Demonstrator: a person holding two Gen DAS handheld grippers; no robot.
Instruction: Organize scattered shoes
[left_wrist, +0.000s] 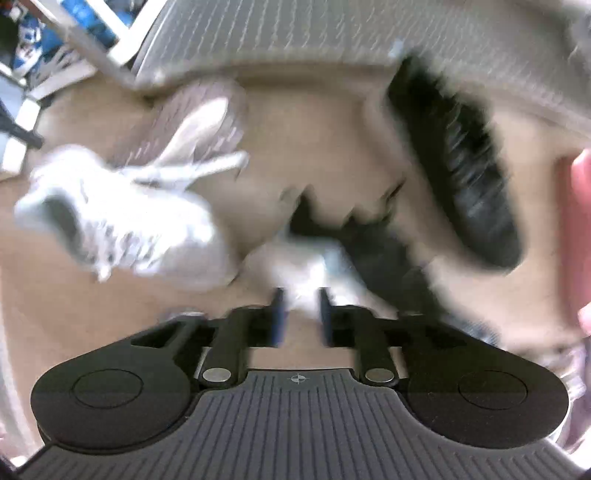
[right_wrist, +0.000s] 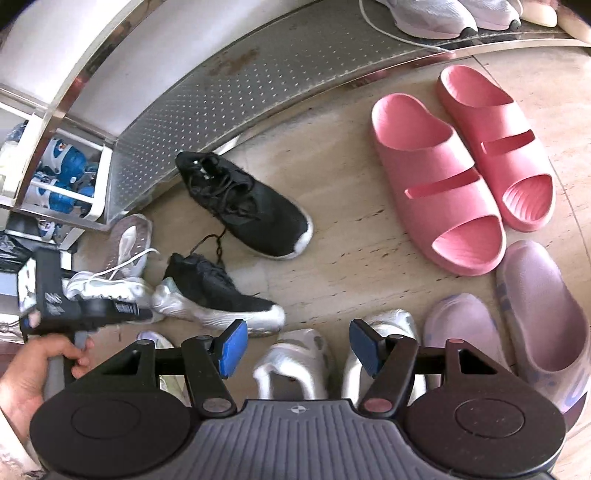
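**Shoes half sorted, both grippers empty over the floor**

Right gripper (right_wrist: 298, 345): blue pads apart, nothing between them, hanging over a pair of white sneakers (right_wrist: 291, 360) directly below. Toes point away from the camera, long axes parallel, side by side; looks like an already-paired set. Just right of them, lilac clogs (right_wrist: 532, 314), also side by side, same heading. Further out, pink slides (right_wrist: 461, 166) lie touching along their sides, toes toward the camera and slightly right; paired too, by my read.

Left gripper (left_wrist: 298, 314) in the blurred left wrist view: jaws parted, pads not pressing on anything; the pale thing past the tips is too smeared to identify. From the right wrist view it sits low left, held by the person's hand (right_wrist: 33, 369), over a white laced sneaker (right_wrist: 110, 288).

Still scattered: near black sneaker (right_wrist: 218, 291), toe pointing right, and far black sneaker (right_wrist: 247, 206), long axis diagonal, toe lower right, heel against the metal threshold (right_wrist: 229, 88). The two are apart and unaligned; likely the next pair to line up. Past the threshold, a shelf (right_wrist: 99, 184) with blue-white items.
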